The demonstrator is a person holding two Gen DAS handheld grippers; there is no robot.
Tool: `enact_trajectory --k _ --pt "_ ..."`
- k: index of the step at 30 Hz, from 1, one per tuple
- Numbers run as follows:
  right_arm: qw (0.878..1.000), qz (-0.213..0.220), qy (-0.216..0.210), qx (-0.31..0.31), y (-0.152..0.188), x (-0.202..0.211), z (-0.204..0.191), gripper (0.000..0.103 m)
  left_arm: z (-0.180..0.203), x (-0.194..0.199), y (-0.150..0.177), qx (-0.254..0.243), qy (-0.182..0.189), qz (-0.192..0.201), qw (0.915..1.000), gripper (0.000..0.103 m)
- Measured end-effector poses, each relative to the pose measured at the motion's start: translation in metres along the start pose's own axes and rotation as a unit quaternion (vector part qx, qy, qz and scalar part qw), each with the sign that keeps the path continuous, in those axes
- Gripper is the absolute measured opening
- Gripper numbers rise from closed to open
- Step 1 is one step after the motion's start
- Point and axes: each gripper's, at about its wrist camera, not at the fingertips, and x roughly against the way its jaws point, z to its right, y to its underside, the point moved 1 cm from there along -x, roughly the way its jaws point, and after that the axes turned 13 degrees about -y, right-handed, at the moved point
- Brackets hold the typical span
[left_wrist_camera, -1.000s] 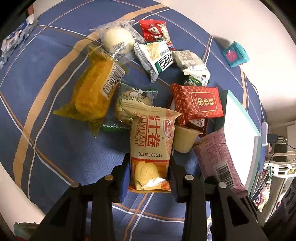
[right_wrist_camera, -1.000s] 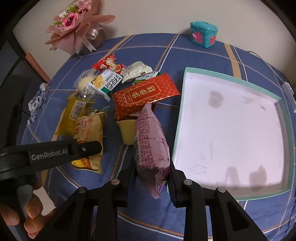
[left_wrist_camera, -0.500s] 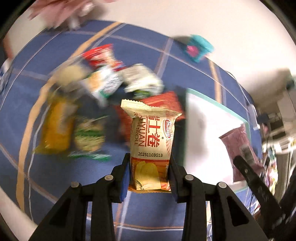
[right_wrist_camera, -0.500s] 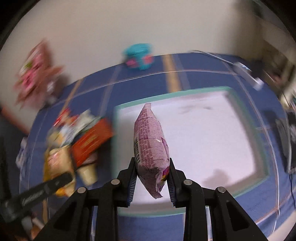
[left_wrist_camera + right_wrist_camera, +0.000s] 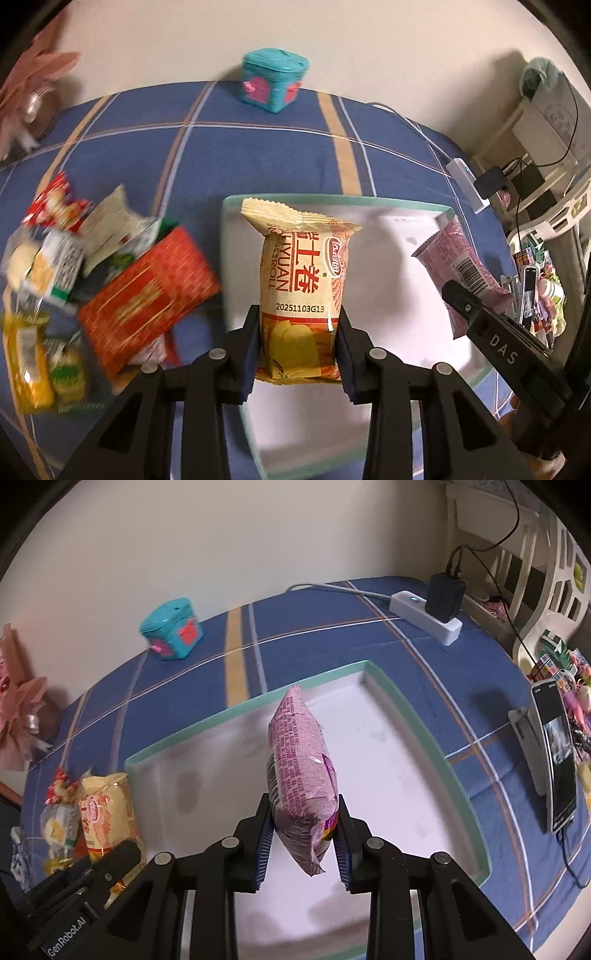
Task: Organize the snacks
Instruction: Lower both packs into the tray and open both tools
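Fingers: both my grippers are clamped on snacks; the left gripper (image 5: 297, 349) pinches a yellow snack pack (image 5: 301, 291), the right gripper (image 5: 303, 843) a pink snack pack (image 5: 301, 771).
Where: both packs hang above the white tray (image 5: 413, 716), off the blue cloth (image 5: 258, 155).
Doing it well: lower each flat, side by side, before letting go.
Left behind: snack pile (image 5: 92, 273) beside the tray.

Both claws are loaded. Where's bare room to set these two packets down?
The white tray floor inside its green rim is bare. Blue cloth between tray and teal box is free too. Left of the tray, the snack pile around the red packet is crowded.
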Motion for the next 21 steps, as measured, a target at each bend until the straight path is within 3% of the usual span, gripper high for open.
enact_trajectory --k 4,7,10,14,16,18,21 --pt "1.0 0.005 0.016 -0.001 -0.014 -0.01 0.012 0.033 0.011 -0.01 -0.014 -0.007 0.004 0.012 0.9999 0.039" --pt "1.0 0.012 0.023 -0.008 -0.021 -0.01 0.021 0.035 0.016 -0.014 -0.025 -0.009 -0.004 0.019 0.9998 0.077" --pt "1.0 0.01 0.022 -0.016 -0.024 -0.008 0.025 0.055 0.014 -0.014 -0.027 0.0 -0.002 0.01 0.9999 0.078" --pt "1.0 -0.003 0.026 -0.011 -0.023 -0.002 0.021 0.057 0.006 -0.01 -0.023 0.006 -0.025 -0.006 0.9996 0.084" --pt "1.0 -0.01 0.018 -0.007 -0.021 0.0 0.017 0.067 -0.003 -0.005 -0.02 0.015 -0.028 -0.01 0.9994 0.087" --pt "1.0 -0.014 0.013 0.0 -0.017 0.004 0.011 0.084 -0.014 0.0 -0.017 0.029 -0.032 -0.014 0.999 0.093" --pt "1.0 -0.016 0.01 0.009 -0.011 0.008 0.003 0.1 -0.037 0.008 -0.009 0.05 -0.06 -0.008 0.9969 0.095"
